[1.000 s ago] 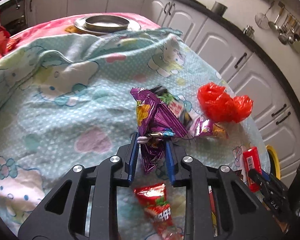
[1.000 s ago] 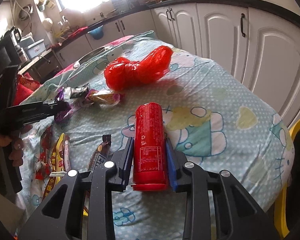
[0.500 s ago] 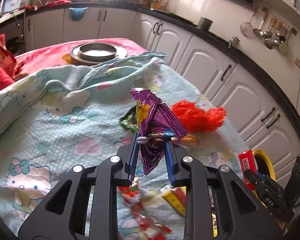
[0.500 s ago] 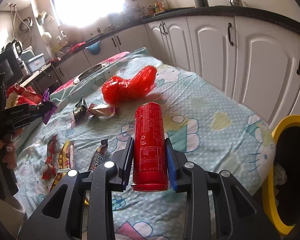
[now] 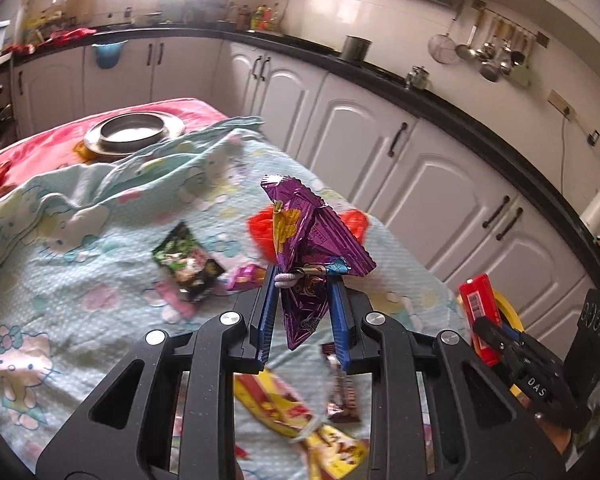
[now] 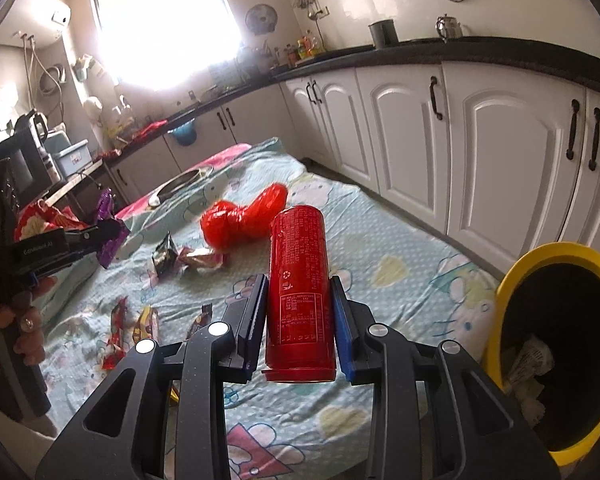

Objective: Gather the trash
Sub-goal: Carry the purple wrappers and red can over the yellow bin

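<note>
My left gripper (image 5: pixel 303 282) is shut on a crumpled purple snack wrapper (image 5: pixel 308 232), lifted above the table; the same wrapper (image 6: pixel 109 228) and gripper show at the left of the right wrist view. My right gripper (image 6: pixel 300 288) is shut on a red cylindrical can (image 6: pixel 300 280), also held in the air. A yellow-rimmed black bin (image 6: pixel 556 344) stands at the table's right end, with crumpled paper inside. On the cloth lie a red plastic bag (image 6: pixel 240 220), a dark green wrapper (image 5: pixel 186 258), a pink wrapper (image 6: pixel 200 258) and several snack packets (image 5: pixel 296 420).
The table wears a pale blue cartoon-print cloth (image 5: pixel 60 240). A metal plate (image 5: pixel 134 132) sits at its far end on pink fabric. White cabinets (image 6: pixel 480 160) under a black counter run along the right side. A hand (image 6: pixel 24 320) holds the left gripper's handle.
Both grippers have risen and drawn back from the table with their loads. The yellow bin has come into the right wrist view. The green wrapper now lies uncovered on the cloth.
</note>
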Available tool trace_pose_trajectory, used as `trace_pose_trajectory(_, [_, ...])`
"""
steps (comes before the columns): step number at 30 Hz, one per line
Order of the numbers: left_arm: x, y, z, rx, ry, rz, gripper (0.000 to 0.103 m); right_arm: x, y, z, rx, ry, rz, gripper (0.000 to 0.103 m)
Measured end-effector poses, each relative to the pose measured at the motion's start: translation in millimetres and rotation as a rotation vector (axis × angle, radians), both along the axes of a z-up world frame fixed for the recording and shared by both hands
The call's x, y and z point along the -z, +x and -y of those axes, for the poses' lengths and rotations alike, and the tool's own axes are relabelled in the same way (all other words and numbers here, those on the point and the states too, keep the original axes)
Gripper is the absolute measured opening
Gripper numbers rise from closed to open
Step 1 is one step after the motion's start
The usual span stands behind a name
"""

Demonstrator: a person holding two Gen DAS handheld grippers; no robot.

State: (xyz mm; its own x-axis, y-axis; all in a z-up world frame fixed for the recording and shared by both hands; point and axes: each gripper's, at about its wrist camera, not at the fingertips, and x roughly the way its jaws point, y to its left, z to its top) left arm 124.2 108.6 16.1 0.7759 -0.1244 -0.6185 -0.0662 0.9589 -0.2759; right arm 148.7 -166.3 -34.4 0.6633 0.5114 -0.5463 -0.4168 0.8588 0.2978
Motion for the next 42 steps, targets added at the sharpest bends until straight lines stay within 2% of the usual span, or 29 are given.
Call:
trace_pose_trajectory(22, [-23,20,95,0.169,0.030,0.061,0.018,-47,-8,80,0.110,0.002,0.115,0.029])
trace_pose_trajectory(42, [-16,36,193,0.347,0.075,0.060,0.018,-42,-16,161,0.247,-0.008,0.127,0.029])
